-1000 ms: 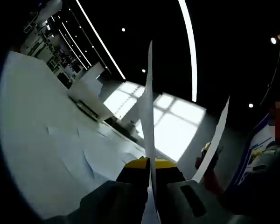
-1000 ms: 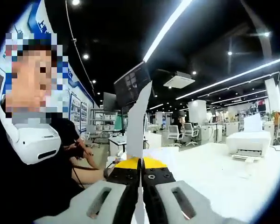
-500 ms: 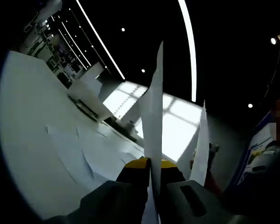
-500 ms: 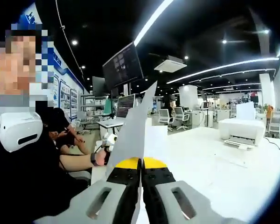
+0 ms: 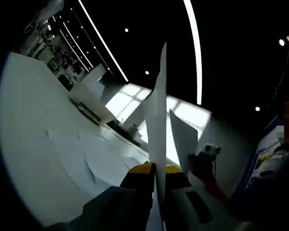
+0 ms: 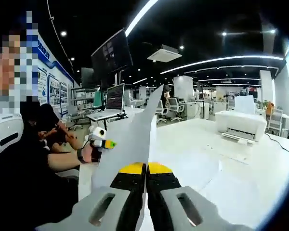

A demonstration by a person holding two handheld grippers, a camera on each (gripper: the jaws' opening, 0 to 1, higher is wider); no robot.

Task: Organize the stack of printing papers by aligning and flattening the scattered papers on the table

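We see the left hand-held gripper [image 5: 154, 169] at bottom centre of the left gripper view, jaws closed on a sheet of paper [image 5: 158, 130] that stands edge-on up the middle. The second sheet [image 5: 183, 137] right of it now faces us more broadly than half a second ago. Scattered papers [image 5: 94, 161] lie flat on the white tabletop [image 5: 24, 120] at left. In the right gripper view the right hand-held gripper [image 6: 146, 168] is clamped on a paper sheet [image 6: 130, 142] that leans more to the left than before; a white printer [image 6: 241, 124] sits on the tabletop at right.
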